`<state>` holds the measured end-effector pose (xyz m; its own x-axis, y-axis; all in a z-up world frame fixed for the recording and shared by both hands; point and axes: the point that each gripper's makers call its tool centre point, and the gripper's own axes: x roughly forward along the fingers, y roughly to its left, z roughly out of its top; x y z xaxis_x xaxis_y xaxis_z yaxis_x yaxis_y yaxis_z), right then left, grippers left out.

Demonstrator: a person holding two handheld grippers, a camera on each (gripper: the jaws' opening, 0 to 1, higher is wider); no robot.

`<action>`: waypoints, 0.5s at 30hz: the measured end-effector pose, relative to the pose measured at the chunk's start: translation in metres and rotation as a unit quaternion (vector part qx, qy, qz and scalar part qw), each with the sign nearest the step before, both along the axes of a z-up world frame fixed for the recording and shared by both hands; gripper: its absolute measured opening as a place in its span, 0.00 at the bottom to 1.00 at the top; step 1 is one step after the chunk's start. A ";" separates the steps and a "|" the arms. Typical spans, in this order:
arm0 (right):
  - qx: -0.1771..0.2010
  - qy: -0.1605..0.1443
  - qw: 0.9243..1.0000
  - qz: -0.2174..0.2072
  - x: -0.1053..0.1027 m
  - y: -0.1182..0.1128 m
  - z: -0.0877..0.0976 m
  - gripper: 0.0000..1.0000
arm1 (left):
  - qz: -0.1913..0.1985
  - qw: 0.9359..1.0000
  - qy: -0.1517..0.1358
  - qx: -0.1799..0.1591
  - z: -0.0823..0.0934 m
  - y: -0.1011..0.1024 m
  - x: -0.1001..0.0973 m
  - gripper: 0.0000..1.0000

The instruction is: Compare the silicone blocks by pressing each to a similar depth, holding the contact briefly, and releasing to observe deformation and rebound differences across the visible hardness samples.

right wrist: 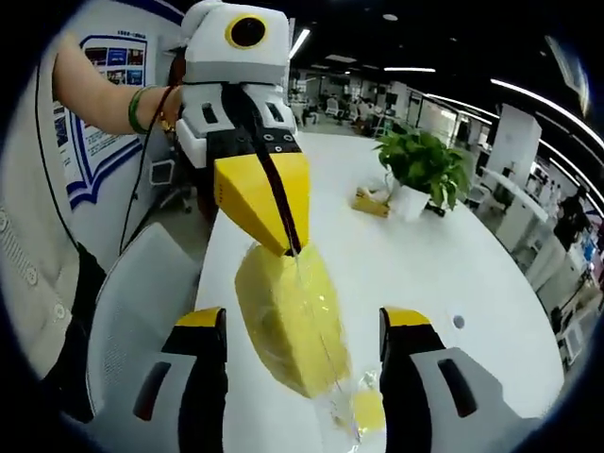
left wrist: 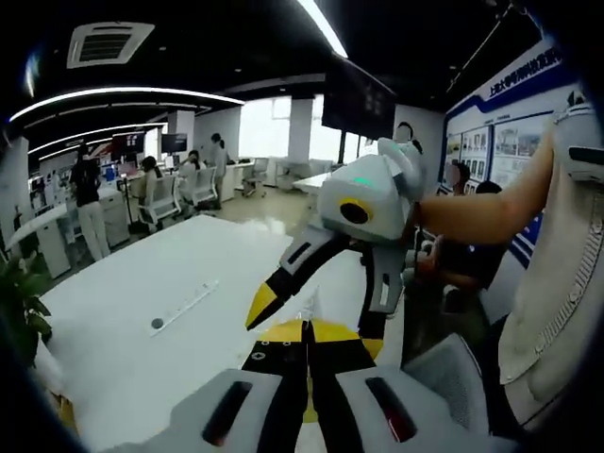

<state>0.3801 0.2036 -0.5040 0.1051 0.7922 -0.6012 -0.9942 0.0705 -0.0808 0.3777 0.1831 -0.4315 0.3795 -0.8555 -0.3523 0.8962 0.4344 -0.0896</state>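
Right gripper view: right gripper (right wrist: 302, 377) jaws wide apart, empty; yellow silicone block (right wrist: 288, 316) between them, pinched at its far end by the closed left gripper (right wrist: 288, 247).

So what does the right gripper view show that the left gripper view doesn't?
Right gripper view: a yellow block in clear wrap, pinched at its top by the shut left gripper, hanging between the open right fingers. Left gripper view: a strip lying on the table, and people at desks. Both: the white table.

Bright ceiling strips, window glare, fisheye warp
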 end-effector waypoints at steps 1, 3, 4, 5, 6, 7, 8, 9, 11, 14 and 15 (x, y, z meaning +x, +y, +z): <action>-0.001 0.001 1.000 0.001 -0.001 0.001 -0.001 0.60 | -0.003 1.000 0.000 0.000 0.001 -0.002 -0.001 0.00; -0.003 0.004 1.000 0.007 -0.004 0.002 -0.004 0.59 | -0.012 1.000 -0.004 0.002 0.003 -0.005 -0.005 0.00; -0.009 0.006 1.000 0.011 -0.006 0.002 -0.007 0.58 | -0.020 1.000 -0.008 0.003 0.005 -0.008 -0.008 0.00; -0.013 0.007 1.000 0.012 -0.006 0.002 -0.009 0.58 | -0.024 1.000 -0.011 0.004 0.006 -0.009 -0.010 0.00; -0.016 0.008 1.000 0.016 -0.008 0.002 -0.012 0.57 | -0.029 0.999 -0.013 0.003 0.008 -0.011 -0.012 0.00; -0.018 0.010 1.000 0.020 -0.010 0.002 -0.013 0.55 | -0.033 0.999 -0.014 0.002 0.009 -0.013 -0.014 0.00; -0.018 0.015 0.999 0.024 -0.012 0.001 -0.014 0.53 | -0.037 0.999 -0.016 0.001 0.011 -0.014 -0.016 0.00; -0.019 0.014 0.999 0.023 -0.012 0.001 -0.014 0.52 | -0.042 0.999 -0.019 0.001 0.012 -0.015 -0.019 0.00; -0.017 0.016 0.999 0.030 -0.015 0.001 -0.015 0.45 | -0.044 0.999 -0.021 0.000 0.014 -0.016 -0.021 0.00; -0.010 0.013 0.999 0.036 -0.017 0.003 -0.013 0.38 | -0.047 0.999 -0.024 -0.002 0.016 -0.024 -0.029 0.00; -0.007 0.019 0.999 0.038 -0.018 0.003 -0.012 0.37 | -0.048 0.999 -0.024 -0.002 0.016 -0.023 -0.029 0.00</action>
